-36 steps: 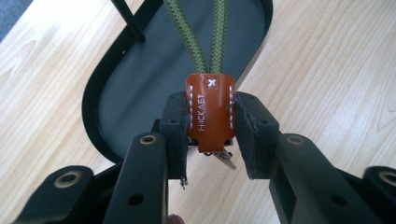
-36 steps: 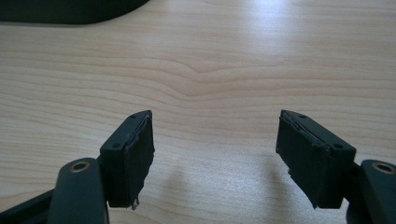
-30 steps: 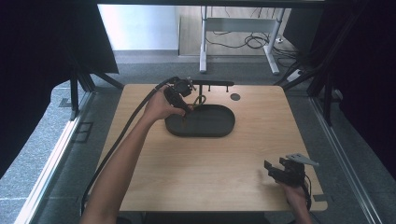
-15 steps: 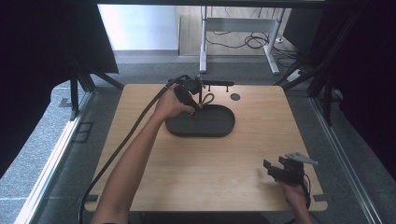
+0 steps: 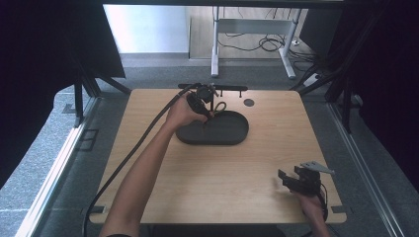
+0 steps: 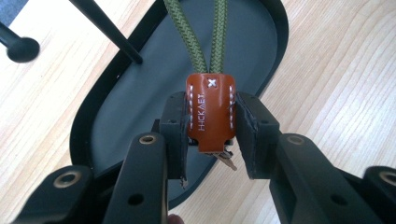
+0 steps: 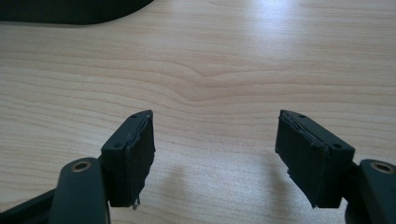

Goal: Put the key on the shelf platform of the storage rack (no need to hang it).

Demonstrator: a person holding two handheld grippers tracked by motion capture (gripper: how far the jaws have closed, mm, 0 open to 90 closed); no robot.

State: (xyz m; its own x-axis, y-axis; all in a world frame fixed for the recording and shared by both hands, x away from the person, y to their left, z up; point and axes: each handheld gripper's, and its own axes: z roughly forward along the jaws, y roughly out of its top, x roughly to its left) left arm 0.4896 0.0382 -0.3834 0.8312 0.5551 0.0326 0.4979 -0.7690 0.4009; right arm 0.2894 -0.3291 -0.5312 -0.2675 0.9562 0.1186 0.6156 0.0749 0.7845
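Surface (image 5: 212, 177): pale wood under both my claws; I see bare grain beneath and ahead of the right one.
Tray (image 5: 232, 136): dark oval dish, directly below my left claw and well ahead and to the left of my right claw.
Rack (image 5: 232, 89): black bar on thin legs just beyond the left claw, at the tray's far rim.
Left claw (image 6: 210, 133): over the tray's far end, pads clamped on the two sides of the leather tab.
Right claw (image 7: 215, 154): spread wide, holding nothing, low over the near right corner.
Cord (image 6: 198, 37): green braided loop running up from the tab, away from my left claw.
Leather tab (image 6: 210, 112): brown, white-stitched, lettered, pinched between the left pads above the tray.
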